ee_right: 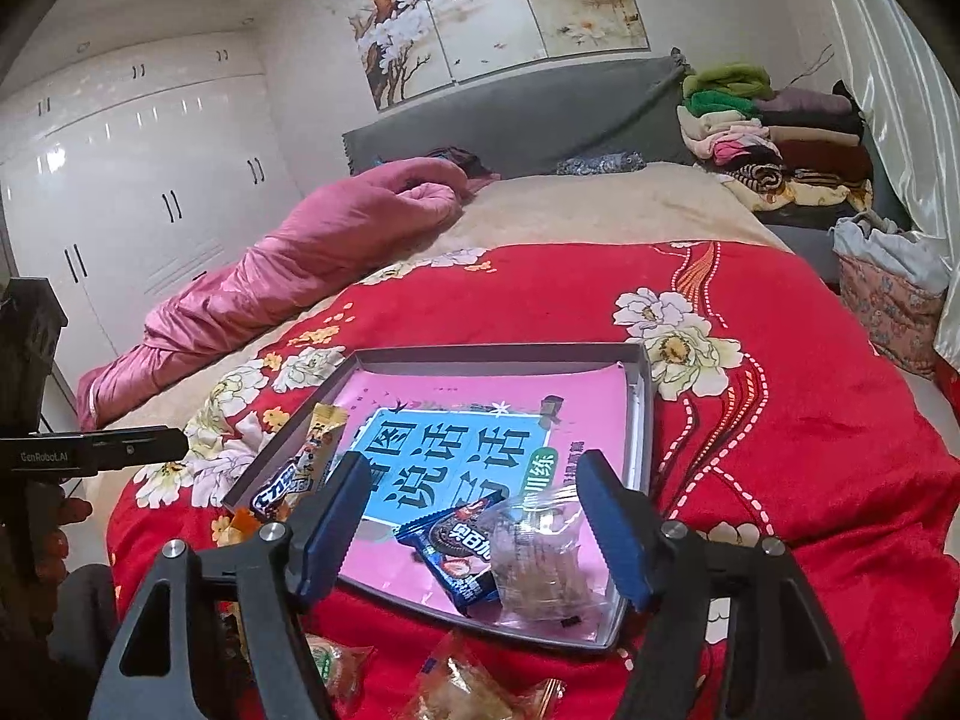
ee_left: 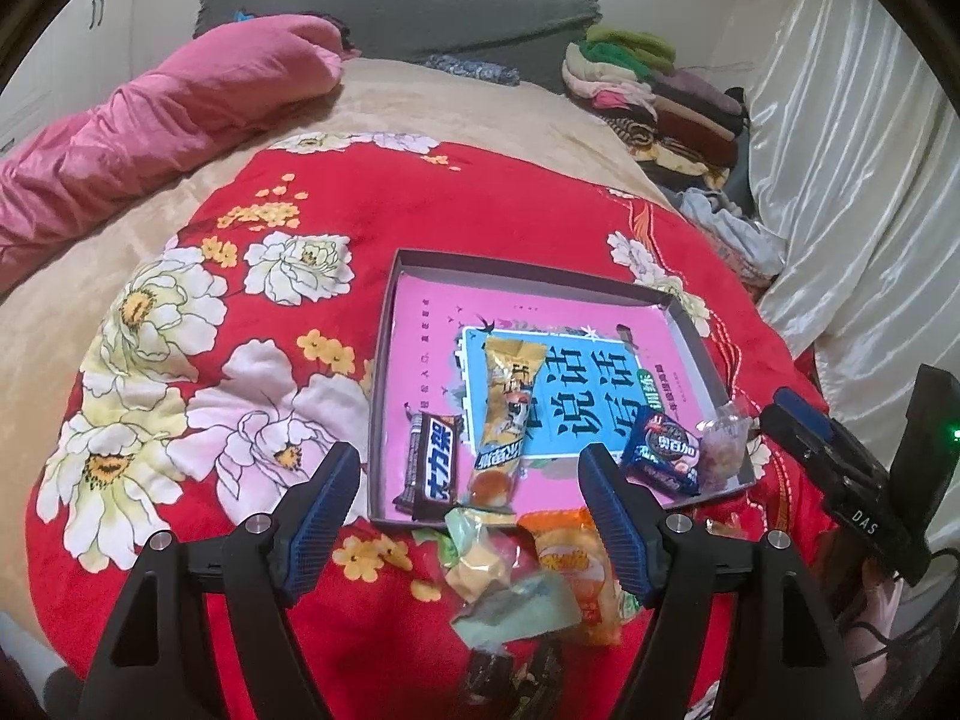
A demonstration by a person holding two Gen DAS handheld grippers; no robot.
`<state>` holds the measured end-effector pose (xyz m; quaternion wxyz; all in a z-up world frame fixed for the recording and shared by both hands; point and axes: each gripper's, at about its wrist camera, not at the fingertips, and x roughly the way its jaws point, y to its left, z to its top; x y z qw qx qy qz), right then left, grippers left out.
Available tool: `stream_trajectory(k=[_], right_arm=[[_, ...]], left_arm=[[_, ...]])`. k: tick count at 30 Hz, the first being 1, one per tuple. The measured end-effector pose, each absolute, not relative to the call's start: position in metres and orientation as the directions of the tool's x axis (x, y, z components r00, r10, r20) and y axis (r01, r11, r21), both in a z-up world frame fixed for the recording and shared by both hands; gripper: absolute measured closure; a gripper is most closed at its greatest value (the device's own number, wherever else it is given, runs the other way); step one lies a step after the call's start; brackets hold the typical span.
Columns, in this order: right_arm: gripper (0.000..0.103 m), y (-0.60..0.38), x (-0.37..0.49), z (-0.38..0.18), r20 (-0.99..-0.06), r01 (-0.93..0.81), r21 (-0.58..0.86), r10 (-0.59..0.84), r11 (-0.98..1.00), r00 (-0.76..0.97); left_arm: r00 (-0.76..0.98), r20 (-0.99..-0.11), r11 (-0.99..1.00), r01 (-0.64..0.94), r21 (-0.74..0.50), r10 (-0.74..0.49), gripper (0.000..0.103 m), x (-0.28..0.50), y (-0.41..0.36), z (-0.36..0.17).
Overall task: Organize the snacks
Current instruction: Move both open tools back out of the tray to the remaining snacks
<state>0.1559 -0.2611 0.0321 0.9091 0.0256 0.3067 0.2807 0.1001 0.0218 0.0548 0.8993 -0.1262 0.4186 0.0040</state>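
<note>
Loose snacks (ee_left: 522,576) lie between the released left tongs (ee_left: 468,474); right tongs (ee_right: 474,483), seemingly empty, above the tray (ee_right: 645,420).

Home bedroom: bed (ee_right: 600,210), white wardrobe (ee_right: 132,192), folded clothes (ee_right: 780,138).

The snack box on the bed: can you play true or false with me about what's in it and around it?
1. The box sits on a red flowery blanket. True.
2. The blue cookie packet lies inside the box. True.
3. The left tool is squeezing the yellow snack stick. False: its jaws are open and hold nothing.
4. Every snack is already in the box. False: an orange packet lies outside.
5. The box has a lid on. False: it is open.
</note>
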Motion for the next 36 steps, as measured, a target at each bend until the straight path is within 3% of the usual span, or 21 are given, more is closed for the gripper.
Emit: stream_trajectory(k=[36], right_arm=[[0.032, -0.243, 0.115, 0.027, -0.564, -0.564, 0.161, 0.545, 0.810, 0.621]], left_arm=[[0.586, -0.803, 0.977, -0.084, -0.194, -0.109, 0.026, 0.058, 0.016, 0.040]])
